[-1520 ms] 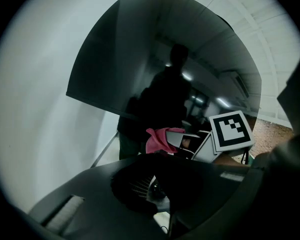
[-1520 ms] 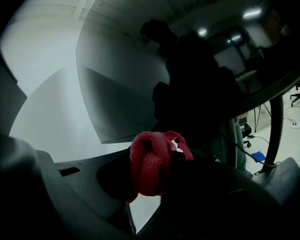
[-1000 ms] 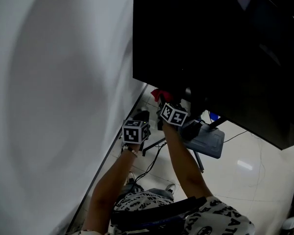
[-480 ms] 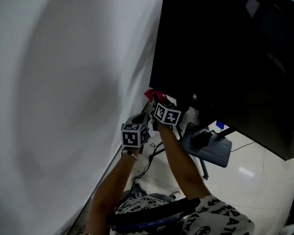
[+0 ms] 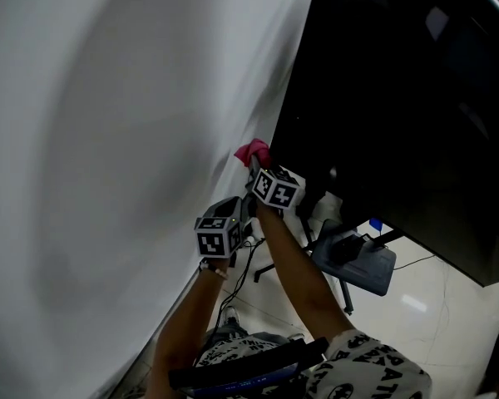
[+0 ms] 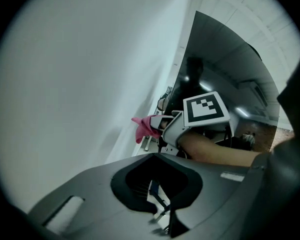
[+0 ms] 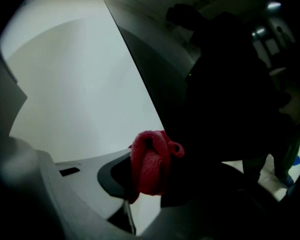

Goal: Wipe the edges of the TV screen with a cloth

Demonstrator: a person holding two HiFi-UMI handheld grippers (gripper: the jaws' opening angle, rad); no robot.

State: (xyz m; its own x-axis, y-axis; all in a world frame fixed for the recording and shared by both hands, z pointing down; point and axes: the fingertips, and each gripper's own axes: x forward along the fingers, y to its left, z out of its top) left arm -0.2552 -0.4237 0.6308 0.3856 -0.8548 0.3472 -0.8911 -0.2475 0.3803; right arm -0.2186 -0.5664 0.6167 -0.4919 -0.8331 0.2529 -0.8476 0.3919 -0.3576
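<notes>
right hand-held gripper (image 5: 255, 166): jaws clamped on the pink cloth (image 5: 251, 150) | cloth: at the lower left edge of the dark TV screen (image 5: 399, 98), next to the white wall (image 5: 108, 140) | left hand-held gripper (image 5: 239, 213): jaws together, nothing between them, just below the right one, off the screen

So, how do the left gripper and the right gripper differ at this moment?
The right gripper is shut on the pink cloth; the left gripper holds nothing. The right gripper is by the lower corner of the TV screen; the left gripper hangs lower, off the screen. Both carry marker cubes.
</notes>
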